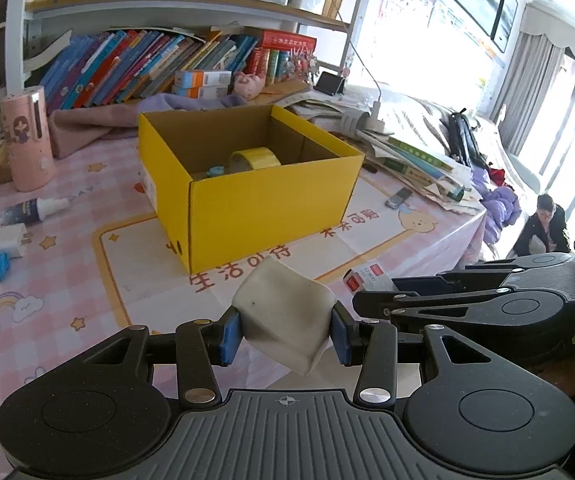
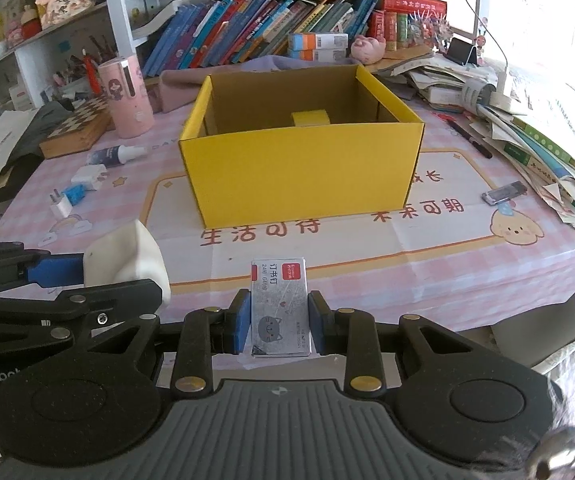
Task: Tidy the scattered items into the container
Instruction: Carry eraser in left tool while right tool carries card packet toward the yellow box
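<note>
The left gripper [image 1: 283,334] is clamping a white eraser block [image 1: 283,312], the right gripper [image 2: 278,326] a staple box [image 2: 278,304], both above the desk's [image 2: 407,264] near edge, facing the yellow box [image 2: 299,168] across bare mat.

1. You see a row of books [image 2: 255,28] leaning along the shelf behind the table [image 2: 367,248].
2. A pink plush pig [image 2: 367,46] sits in front of the books.
3. A wooden chessboard [image 2: 77,126] lies at your left, beside a pink cylinder [image 2: 127,96].
4. A loose pile of papers [image 2: 535,140] crowds the right edge.
5. A person [image 1: 543,224] crouches on the floor beyond the table.
</note>
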